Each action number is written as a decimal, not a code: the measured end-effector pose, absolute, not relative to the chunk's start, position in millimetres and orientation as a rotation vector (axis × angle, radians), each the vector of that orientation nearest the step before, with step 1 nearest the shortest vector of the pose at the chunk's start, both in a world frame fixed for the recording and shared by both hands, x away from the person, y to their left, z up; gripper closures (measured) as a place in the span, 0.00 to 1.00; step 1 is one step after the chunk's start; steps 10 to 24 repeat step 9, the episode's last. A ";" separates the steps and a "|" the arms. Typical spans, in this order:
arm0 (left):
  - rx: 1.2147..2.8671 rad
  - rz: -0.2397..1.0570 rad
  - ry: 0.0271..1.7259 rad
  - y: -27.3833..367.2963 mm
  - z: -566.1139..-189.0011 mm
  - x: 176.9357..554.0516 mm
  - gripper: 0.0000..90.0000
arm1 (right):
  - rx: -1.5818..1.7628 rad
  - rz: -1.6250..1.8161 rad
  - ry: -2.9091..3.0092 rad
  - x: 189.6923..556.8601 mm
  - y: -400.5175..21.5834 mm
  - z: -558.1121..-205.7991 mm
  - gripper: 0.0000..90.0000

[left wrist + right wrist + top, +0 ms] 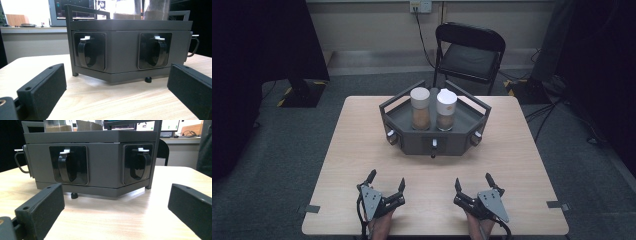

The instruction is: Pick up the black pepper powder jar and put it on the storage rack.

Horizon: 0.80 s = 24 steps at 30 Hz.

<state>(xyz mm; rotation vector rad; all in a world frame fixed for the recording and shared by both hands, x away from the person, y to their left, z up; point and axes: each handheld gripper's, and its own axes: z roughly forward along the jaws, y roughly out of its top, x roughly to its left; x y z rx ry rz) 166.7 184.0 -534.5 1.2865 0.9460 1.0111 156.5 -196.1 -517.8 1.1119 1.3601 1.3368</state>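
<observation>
The left gripper point(386, 181) sits at the near left, jaws spread wide. The right gripper point(472, 181) sits at the near right, equally spread.

Dark grey angular rack point(412, 142) mid-table, two upright jars point(420, 107) inside

From where I sat, the tray point(435, 137) stood well ahead of both grippers' jaws, left gripper point(386, 185) and right gripper point(472, 183) side by side, with two jars point(420, 107) standing in it.
</observation>
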 end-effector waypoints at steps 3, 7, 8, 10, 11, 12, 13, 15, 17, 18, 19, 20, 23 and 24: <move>1.287 1.011 0.946 184.0 -534.5 166.7 0.02 | 1.107 1.343 1.352 155.4 -196.2 -519.5 0.00; 1.286 1.011 0.946 184.0 -534.5 166.7 0.02 | 1.104 1.345 1.351 155.2 -196.5 -520.0 0.00; 1.286 1.011 0.946 184.0 -534.5 166.7 0.02 | 1.103 1.346 1.351 155.1 -196.6 -520.2 0.00; 1.287 1.011 0.946 184.0 -534.5 166.7 0.02 | 1.101 1.346 1.351 155.0 -196.6 -520.4 0.00; 1.287 1.011 0.946 184.0 -534.5 166.7 0.02 | 1.101 1.346 1.351 155.0 -196.6 -520.4 0.00; 1.287 1.011 0.946 184.0 -534.5 166.7 0.02 | 1.101 1.346 1.351 155.0 -196.6 -520.4 0.00; 1.287 1.011 0.946 184.0 -534.5 166.7 0.02 | 1.101 1.346 1.351 155.0 -196.6 -520.4 0.00; 1.287 1.011 0.946 184.0 -534.5 166.7 0.02 | 1.101 1.346 1.351 155.0 -196.6 -520.4 0.00; 1.287 1.011 0.946 184.0 -534.5 166.7 0.02 | 1.101 1.346 1.351 155.0 -196.6 -520.4 0.00; 1.287 1.011 0.946 184.0 -534.5 166.7 0.02 | 1.101 1.346 1.351 155.0 -196.6 -520.4 0.00; 1.287 1.011 0.946 184.0 -534.5 166.7 0.02 | 1.101 1.346 1.351 155.0 -196.6 -520.4 0.00; 1.287 1.011 0.946 184.0 -534.5 166.7 0.02 | 1.101 1.346 1.351 155.0 -196.6 -520.4 0.00; 1.287 1.011 0.946 184.0 -534.5 166.7 0.02 | 1.101 1.346 1.351 155.0 -196.6 -520.4 0.00; 1.287 1.011 0.946 184.0 -534.5 166.7 0.02 | 1.101 1.346 1.351 155.0 -196.6 -520.4 0.00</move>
